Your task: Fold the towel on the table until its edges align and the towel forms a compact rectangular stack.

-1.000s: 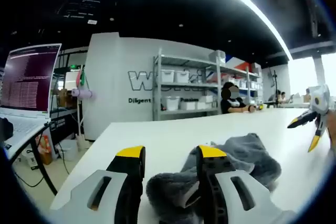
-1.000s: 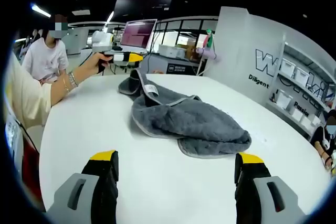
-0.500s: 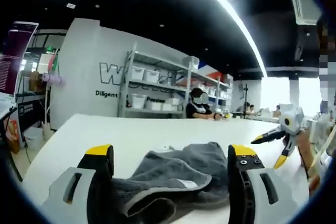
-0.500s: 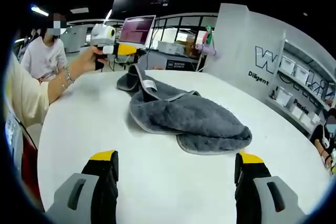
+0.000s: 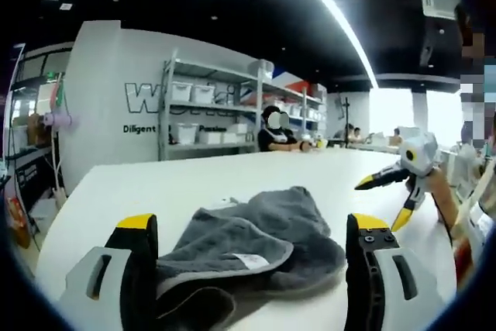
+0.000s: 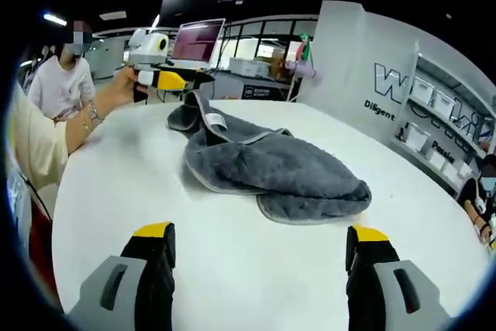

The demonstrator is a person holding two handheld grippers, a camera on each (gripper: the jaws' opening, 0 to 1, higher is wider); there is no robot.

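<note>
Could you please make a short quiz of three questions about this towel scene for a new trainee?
1. True or false: the grey towel is already folded into a neat rectangle.
2. How do the jaws of the right gripper stand? A) wide apart, holding nothing B) shut on the towel
3. Fill in: the towel lies on a white ____.

Key:
1. False; it lies crumpled, with a white label showing.
2. A
3. table. The left gripper has its jaws apart around the towel's near end.
</note>
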